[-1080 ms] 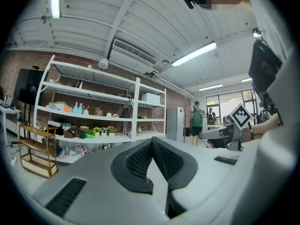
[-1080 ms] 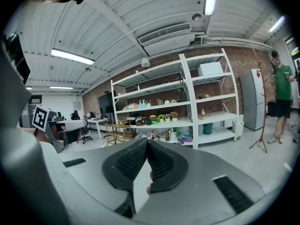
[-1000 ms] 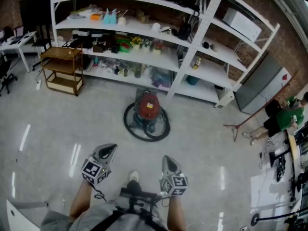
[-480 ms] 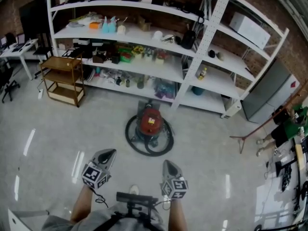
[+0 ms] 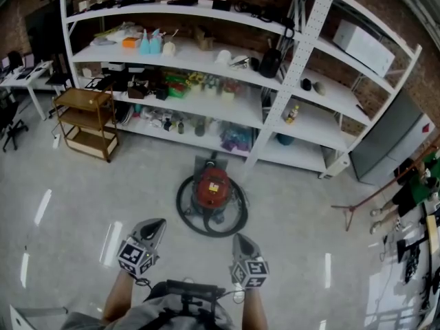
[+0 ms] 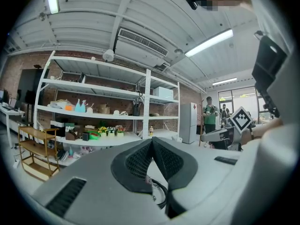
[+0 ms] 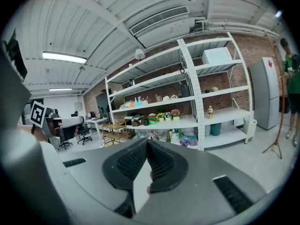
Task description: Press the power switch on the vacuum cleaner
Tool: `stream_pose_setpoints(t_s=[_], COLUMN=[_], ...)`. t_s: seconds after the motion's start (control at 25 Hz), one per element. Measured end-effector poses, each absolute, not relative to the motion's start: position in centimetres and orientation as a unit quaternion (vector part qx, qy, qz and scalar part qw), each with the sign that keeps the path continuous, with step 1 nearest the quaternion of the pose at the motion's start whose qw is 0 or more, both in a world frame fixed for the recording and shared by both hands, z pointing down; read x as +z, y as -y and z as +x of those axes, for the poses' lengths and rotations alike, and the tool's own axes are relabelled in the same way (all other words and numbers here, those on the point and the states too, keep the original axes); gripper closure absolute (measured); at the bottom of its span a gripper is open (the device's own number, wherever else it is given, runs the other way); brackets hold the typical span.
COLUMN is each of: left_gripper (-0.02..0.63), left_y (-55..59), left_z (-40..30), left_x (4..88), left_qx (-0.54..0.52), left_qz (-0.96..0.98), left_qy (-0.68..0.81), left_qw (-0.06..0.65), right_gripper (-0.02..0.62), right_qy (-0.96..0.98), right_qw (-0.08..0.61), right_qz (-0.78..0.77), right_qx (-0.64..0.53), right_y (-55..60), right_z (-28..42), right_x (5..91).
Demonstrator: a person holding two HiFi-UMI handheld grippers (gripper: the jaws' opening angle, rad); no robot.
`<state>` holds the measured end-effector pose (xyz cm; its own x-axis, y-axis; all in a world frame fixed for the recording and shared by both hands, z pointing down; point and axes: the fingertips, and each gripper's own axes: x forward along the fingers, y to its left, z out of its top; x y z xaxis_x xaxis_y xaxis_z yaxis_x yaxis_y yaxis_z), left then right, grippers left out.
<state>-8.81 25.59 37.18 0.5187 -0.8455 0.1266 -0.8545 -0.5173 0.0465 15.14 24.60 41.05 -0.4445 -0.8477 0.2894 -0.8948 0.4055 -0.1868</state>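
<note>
The vacuum [image 5: 212, 188] sits on the glossy grey floor [image 5: 75, 198] at the middle of the head view. It has a round red body, and a black hose [image 5: 206, 220] is coiled in a ring around it. It lies just in front of the shelves and well apart from both claws.

The white metal shelves [image 5: 206, 53] fill the upper part of the frame. Their boards carry small clutter:
- two teal spray bottles [image 5: 150, 42] on an upper board
- green and yellow items [image 5: 185, 80] on the middle board
- a small yellow bottle [image 5: 291, 113] to the right of the post
- a white box [image 5: 363, 38] at the upper right
- a teal bin [image 5: 284, 139] on the lowest board

A wooden cart [image 5: 86, 119] with open tiers stands at the left.

The left claw [image 5: 157, 224] and the right claw [image 5: 238, 238] are at the lower centre, both pointing toward the vacuum. In the left gripper view, the left claw's [image 6: 152, 139] ribbed black pads [image 6: 138, 161] are pressed together at the tips. In the right gripper view, the right claw [image 7: 146, 142] is likewise pressed together, pad against pad.
</note>
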Motion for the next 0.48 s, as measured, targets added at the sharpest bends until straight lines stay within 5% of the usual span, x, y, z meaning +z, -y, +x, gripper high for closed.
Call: stream_pose_setpoints(t_s=[0.48], left_gripper=[0.598], left_y=[-19.6], left_z=[-8.9], left_x=[37.9], left_qx=[0.060], left_qz=[0.865], left_qy=[0.496], left_qw=[0.054], right_gripper=[0.594], right_qy=[0.839], right_qw=[0.077], right_qz=[0.512], right_qx=[0.164], right_y=[-18.8], right_z=[15.6], right_x=[42.3])
